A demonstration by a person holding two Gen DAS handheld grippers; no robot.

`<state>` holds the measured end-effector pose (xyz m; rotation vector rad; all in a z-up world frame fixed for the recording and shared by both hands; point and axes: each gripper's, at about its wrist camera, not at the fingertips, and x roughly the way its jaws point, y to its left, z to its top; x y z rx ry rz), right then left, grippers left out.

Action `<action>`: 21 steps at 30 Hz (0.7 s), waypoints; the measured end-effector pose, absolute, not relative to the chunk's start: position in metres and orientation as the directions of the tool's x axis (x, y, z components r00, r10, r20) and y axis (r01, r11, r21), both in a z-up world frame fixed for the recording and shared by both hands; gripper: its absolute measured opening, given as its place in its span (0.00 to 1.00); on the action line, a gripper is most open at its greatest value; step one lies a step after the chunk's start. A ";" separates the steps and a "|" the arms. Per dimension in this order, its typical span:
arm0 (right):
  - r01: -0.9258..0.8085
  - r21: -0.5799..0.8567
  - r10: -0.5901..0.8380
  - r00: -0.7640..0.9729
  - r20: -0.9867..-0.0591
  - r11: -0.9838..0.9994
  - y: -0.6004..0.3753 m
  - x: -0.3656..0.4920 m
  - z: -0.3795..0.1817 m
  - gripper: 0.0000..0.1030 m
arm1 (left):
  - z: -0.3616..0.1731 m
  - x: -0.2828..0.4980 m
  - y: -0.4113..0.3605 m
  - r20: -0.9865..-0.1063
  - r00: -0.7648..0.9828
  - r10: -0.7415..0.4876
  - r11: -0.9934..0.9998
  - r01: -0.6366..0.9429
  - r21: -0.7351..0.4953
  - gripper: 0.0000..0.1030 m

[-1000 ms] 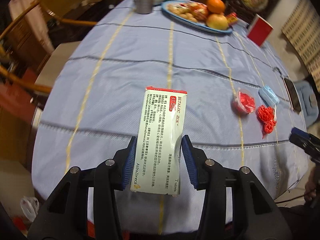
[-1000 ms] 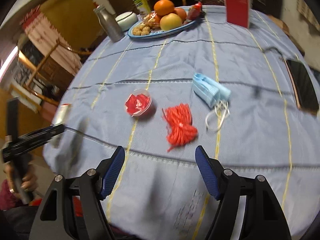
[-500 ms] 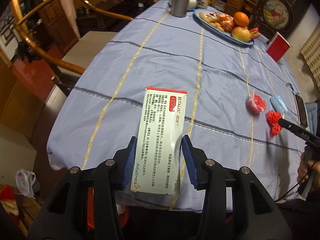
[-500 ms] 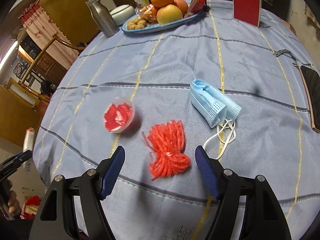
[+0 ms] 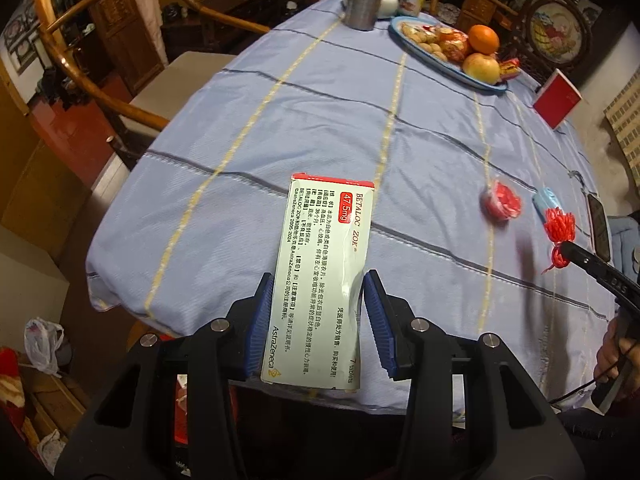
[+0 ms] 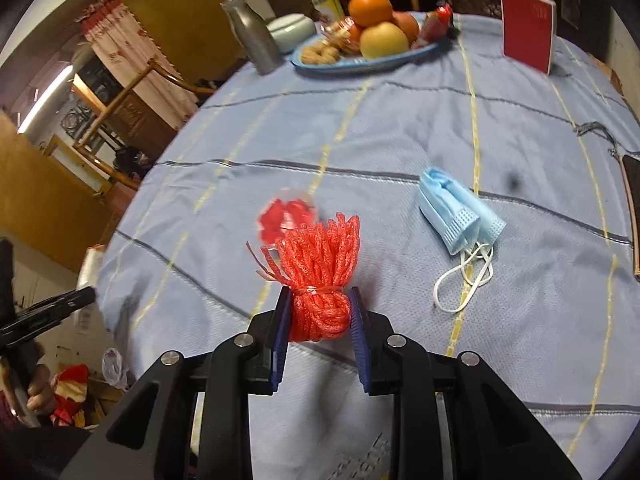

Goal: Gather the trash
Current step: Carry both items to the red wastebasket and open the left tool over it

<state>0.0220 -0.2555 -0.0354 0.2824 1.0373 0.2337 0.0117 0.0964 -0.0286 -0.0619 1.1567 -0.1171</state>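
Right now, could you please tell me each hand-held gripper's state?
Left hand-held gripper: holding the medicine box.
Right hand-held gripper: closing on the red mesh bundle.

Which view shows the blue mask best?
The right wrist view: the mask lies whole and near on the tablecloth, its ear loops plain. In the left wrist view the mask is small, far off and partly behind red netting.

A round table under a pale blue striped tablecloth (image 5: 320, 128) filled both views. At its far side sat a blue oval plate (image 6: 384, 60) holding an orange (image 6: 370, 8), an apple (image 6: 383, 40) and some nuts (image 6: 320, 53). Just beside the plate stood a metal bottle (image 6: 252, 36), with a small lidded bowl (image 6: 290, 30) behind it. A red booklet (image 6: 528, 34) stood upright, well apart from the plate. Wooden chairs (image 5: 120, 76) ringed the table.
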 end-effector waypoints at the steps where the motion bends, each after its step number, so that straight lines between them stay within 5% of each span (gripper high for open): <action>1: -0.062 0.338 0.324 0.491 -0.809 0.939 -0.255 0.019 -0.032 0.28 | -0.029 0.012 0.092 -0.908 0.398 -0.131 0.991 0.069 -0.113 0.44; 12: -0.135 0.312 0.337 0.486 -0.807 0.941 -0.254 -0.005 -0.016 0.28 | -0.027 0.004 0.075 -0.895 0.417 -0.155 0.988 0.062 -0.142 0.44; 21: -0.300 0.327 0.432 0.418 -0.799 0.896 -0.220 0.007 -0.012 0.28 | -0.027 -0.037 0.113 -0.894 0.442 -0.072 0.981 -0.129 -0.142 0.44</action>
